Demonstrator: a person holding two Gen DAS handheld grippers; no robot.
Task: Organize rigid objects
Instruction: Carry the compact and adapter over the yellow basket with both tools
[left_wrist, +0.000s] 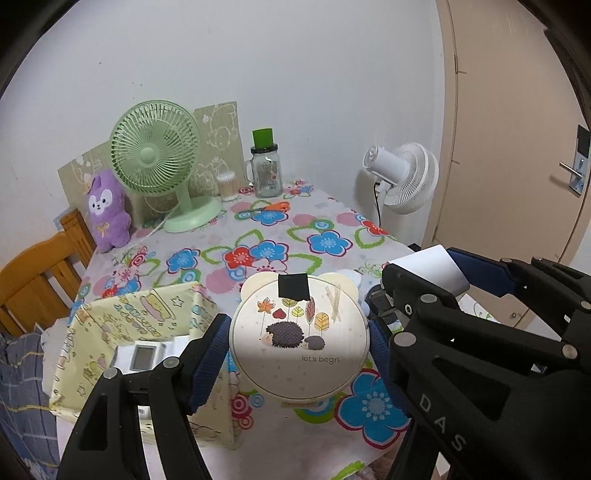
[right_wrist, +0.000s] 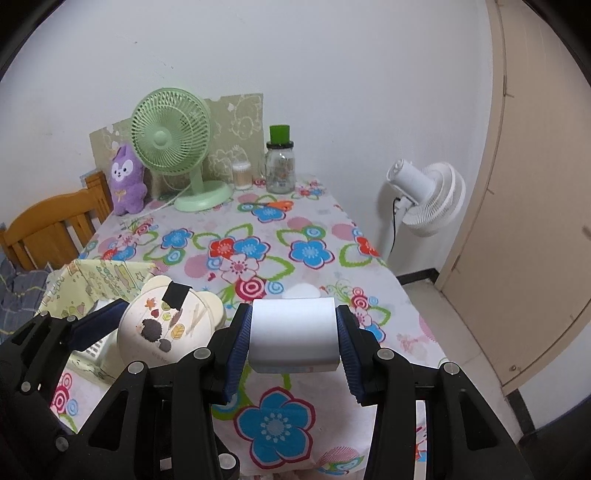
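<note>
My left gripper is shut on a round cream case with bear ears, a hedgehog picture and a black tape patch, held above the flowered tablecloth. The right wrist view shows the same case at lower left. My right gripper is shut on a white box, its blue pads pressing both sides; the box also shows at the right of the left wrist view. A yellow fabric bin stands just left of the case, with a white device with a small screen inside.
At the table's back stand a green desk fan, a purple plush, a swab tub and a green-lidded glass jar. Orange scissors lie near the jar. A wooden chair is left, a white floor fan and a door right.
</note>
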